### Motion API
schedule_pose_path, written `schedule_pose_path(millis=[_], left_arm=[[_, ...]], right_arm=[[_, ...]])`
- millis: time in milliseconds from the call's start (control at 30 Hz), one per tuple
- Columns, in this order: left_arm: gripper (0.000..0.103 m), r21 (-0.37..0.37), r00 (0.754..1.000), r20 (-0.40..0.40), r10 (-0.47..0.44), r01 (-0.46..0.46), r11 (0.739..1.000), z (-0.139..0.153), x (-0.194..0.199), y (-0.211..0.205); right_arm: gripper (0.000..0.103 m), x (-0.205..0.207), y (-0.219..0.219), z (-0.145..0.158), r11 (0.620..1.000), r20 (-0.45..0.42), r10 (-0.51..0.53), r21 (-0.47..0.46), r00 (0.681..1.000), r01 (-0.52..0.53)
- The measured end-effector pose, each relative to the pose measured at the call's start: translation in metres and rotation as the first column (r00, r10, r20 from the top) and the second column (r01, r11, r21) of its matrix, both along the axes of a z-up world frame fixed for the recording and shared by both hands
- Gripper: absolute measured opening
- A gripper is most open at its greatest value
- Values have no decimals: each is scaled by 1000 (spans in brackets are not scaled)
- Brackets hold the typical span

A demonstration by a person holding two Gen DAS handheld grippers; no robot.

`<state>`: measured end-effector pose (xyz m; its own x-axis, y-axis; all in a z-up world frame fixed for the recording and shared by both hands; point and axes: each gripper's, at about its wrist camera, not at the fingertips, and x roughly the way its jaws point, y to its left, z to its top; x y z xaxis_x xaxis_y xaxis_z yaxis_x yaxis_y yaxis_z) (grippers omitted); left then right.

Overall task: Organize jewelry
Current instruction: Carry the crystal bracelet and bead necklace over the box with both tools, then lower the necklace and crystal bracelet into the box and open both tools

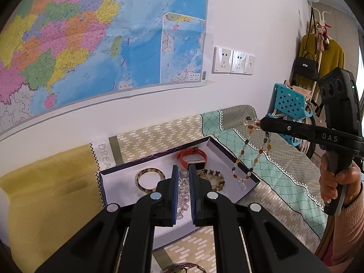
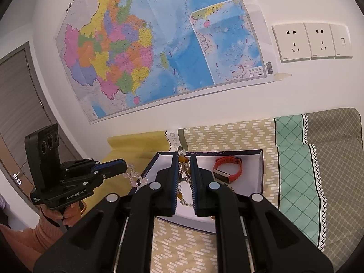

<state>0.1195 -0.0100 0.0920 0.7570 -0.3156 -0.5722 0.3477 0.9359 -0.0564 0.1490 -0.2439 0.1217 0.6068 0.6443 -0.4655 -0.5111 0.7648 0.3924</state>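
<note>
An open box [image 1: 227, 154] with a white inside and a navy rim lies on the patterned cloth. In it are a tortoiseshell bangle [image 1: 150, 179], an orange watch [image 1: 192, 159] and a flower-bead bracelet [image 1: 211, 178]. My left gripper [image 1: 182, 170] is shut on a strand of clear crystal beads [image 1: 183, 193] that hangs over the box's near side. From the right, my right gripper [image 1: 261, 122] is shut on an amber-and-clear bead necklace [image 1: 254, 159] dangling above the box's right corner. The right wrist view shows the right gripper [image 2: 183, 157] pinching that necklace [image 2: 183, 175], and the left gripper [image 2: 125, 167] with its crystal strand [image 2: 134, 178].
A wall with a large map [image 1: 91, 34] and sockets [image 1: 233, 60] stands right behind the table. A yellow cloth [image 1: 45, 182] lies left of the box. A blue basket [image 1: 289, 104] and a coat rack [image 1: 318, 52] are at the far right. Another beaded piece [image 1: 184, 267] lies near the front.
</note>
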Motion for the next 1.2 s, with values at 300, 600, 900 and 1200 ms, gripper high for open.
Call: schedule_pose_path(millis=[300,600,900,1200], left_arm=[[7,3,1000,-22,17,-17,1000,-9,7,4],[7,6,998,-47,30,-30,1000,-18,12,5],[7,10,998,-57,36,-36,999,-23,16,7],[7,14,997,-71,43,-42,999,-29,19,9]], right_arm=[[10,9,2,-9,1000,-18,-7,-7,1000,6],[10,14,2,-16,1000,-34,-13,-10,999,12],[10,19,5,-19,999,-36,-20,-28,999,19],[10,26,10,-27,999,-52,-20,-43,998,18]])
